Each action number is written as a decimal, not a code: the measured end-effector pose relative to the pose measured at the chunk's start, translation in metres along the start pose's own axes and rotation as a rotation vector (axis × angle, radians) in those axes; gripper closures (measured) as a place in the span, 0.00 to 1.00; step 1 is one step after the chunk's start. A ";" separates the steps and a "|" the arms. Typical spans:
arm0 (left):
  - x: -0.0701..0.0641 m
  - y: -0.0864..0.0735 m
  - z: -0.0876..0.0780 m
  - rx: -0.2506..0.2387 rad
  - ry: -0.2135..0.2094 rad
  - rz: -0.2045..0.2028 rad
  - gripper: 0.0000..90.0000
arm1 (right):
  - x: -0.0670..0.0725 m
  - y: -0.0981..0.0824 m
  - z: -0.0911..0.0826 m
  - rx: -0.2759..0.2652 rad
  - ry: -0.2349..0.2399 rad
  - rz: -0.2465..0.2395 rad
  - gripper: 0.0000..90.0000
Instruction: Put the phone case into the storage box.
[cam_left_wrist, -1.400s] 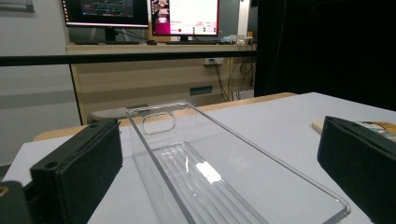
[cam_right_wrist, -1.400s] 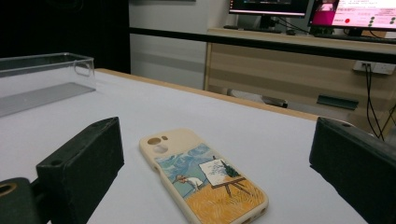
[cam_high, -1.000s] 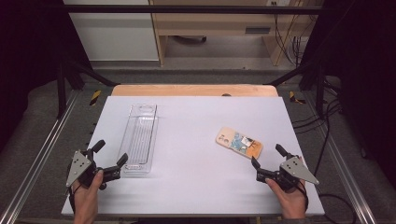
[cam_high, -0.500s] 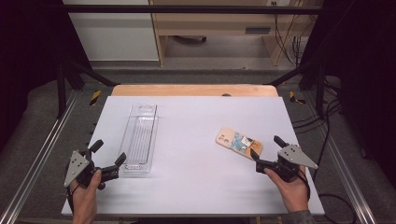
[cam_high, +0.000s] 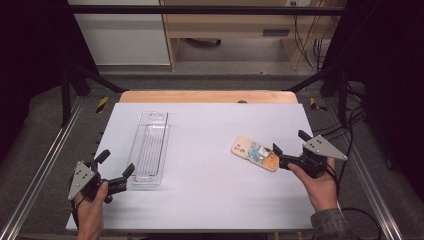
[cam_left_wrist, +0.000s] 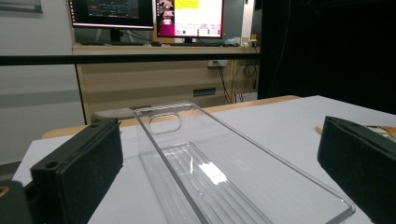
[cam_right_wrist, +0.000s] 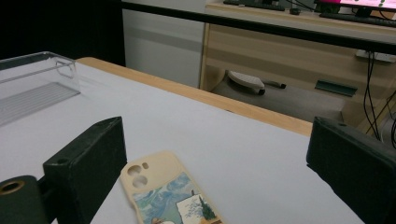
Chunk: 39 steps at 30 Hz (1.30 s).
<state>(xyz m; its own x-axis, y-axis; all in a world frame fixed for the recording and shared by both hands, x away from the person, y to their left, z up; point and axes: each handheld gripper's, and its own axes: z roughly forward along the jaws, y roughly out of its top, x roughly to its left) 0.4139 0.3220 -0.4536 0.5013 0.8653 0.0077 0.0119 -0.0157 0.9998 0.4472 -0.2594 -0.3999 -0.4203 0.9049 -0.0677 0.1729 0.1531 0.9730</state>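
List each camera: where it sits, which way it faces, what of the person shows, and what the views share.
High view: above the person's side, looking forward and down at the white table; both hands show, with the left gripper and right gripper.
Left gripper view: on the left gripper, low, facing along the clear tray toward monitors; its two open jaws show.
Right gripper view: on the right gripper, low, facing the phone case and a desk; its two open jaws show.
Shared: the tray and the phone case appear in all three.

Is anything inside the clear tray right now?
The clear tray looks empty: its ribbed floor and the white table show through it in the left gripper view. The phone case lies apart on the table, between the open right gripper's jaws.
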 end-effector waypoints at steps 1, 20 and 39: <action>0.000 0.000 0.000 0.000 -0.002 -0.001 0.00 | -0.002 0.002 0.001 0.003 -0.003 0.002 0.06; 0.003 0.001 -0.002 -0.009 0.012 -0.002 0.00 | -0.029 0.012 0.027 0.019 -0.038 0.072 0.05; 0.001 0.000 0.000 -0.001 0.005 0.006 0.00 | -0.037 -0.010 0.069 0.194 -0.023 0.098 0.06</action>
<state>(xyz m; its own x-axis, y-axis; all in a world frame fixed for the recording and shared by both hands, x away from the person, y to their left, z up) 0.4144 0.3233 -0.4536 0.4967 0.8678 0.0142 0.0078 -0.0208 0.9998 0.5228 -0.2671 -0.4223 -0.3731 0.9276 0.0181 0.3809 0.1354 0.9146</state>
